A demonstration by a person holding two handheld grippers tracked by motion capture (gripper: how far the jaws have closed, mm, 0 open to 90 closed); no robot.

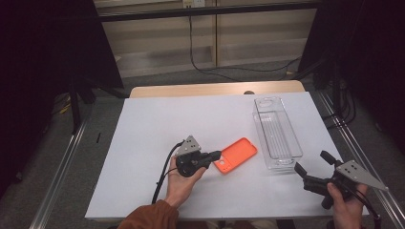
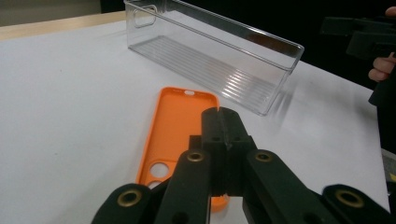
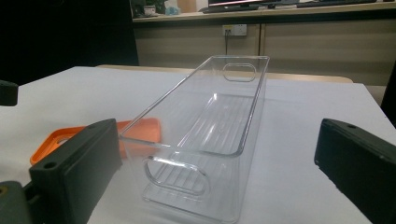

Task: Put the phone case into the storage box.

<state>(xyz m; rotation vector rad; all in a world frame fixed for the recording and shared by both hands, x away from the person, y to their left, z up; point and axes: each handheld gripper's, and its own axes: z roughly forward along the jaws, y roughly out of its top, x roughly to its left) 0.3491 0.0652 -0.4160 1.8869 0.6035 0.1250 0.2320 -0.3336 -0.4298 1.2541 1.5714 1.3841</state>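
Orange silicone catches the eye first: from the high view, a phone case (image 1: 236, 154) lies open side up on the white surface (image 1: 143, 143), just left of a clear plastic bin (image 1: 277, 132) that runs lengthwise away from the person. The left gripper (image 1: 217, 155), held in the left hand (image 1: 184, 183), points right with its tip at the near end of the case. The right gripper (image 1: 313, 163) sits in the right hand (image 1: 346, 202) at the near right corner of the surface, aimed toward the bin's near end, its fingers spread wide with nothing between them.

From the left gripper view, the black fingers (image 2: 211, 126) are pressed together over the case (image 2: 180, 121); whether they pinch its edge I cannot tell. The camera cutout of the case shows near the bottom, and the bin (image 2: 210, 60) stands beyond it, close but apart.

From the right gripper view, the two fingers (image 3: 77, 161) stand far apart on either side of the bin's near end (image 3: 187, 158), not touching it. The case (image 3: 60, 137) peeks out at the left, beside the bin.
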